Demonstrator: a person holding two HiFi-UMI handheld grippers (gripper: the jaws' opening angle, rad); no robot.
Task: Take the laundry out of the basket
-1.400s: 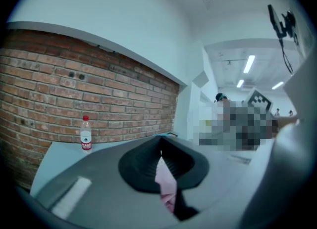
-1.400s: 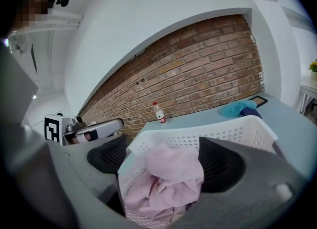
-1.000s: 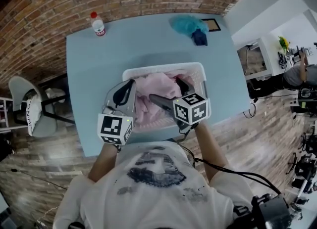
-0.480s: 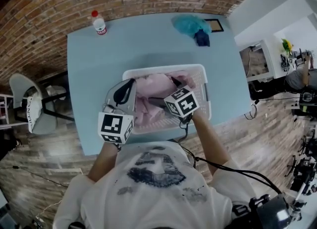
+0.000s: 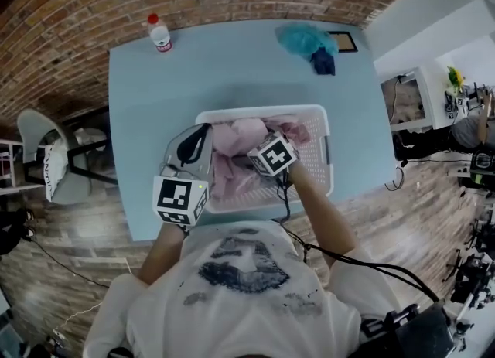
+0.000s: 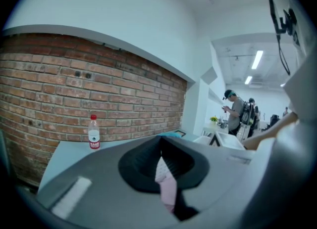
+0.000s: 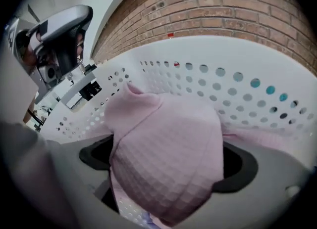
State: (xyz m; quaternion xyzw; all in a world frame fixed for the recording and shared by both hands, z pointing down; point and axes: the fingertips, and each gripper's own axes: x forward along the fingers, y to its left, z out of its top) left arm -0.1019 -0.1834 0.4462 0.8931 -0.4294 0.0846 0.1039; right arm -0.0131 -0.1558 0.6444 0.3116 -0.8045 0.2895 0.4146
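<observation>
Inside the white perforated plastic basket point(image 5: 319, 155), the right tool point(image 7: 166, 166) has its jaws wide apart, straddling a bulging fold of the pink waffle-textured laundry cloth point(image 7: 163, 124). No clamp on it shows yet. The left tool point(image 6: 159, 146) is over the basket's left rim. Its jaws are drawn almost together, with a thin strip of the same pink cloth caught in the slit.

Progress: early. All the pink cloth lies in the basket, heaped to about rim level, none lifted clear. A teal crumpled cloth heap point(image 5: 302, 38) and a dark blue bundle point(image 5: 323, 63) lie at the far right corner of the light blue bench point(image 5: 193, 63). Cannot tell if they came from the basket. Left to do, likely: close the right jaws, lift, set down.

The basket sits at the bench's near edge, right of middle, with the person's body close behind it. A clear plastic bottle with red cap point(image 5: 160, 34) stands at the far left corner. The far middle and left side are bare, the best drop room. The basket walls hem the tool in sideways, so the way out is up.
</observation>
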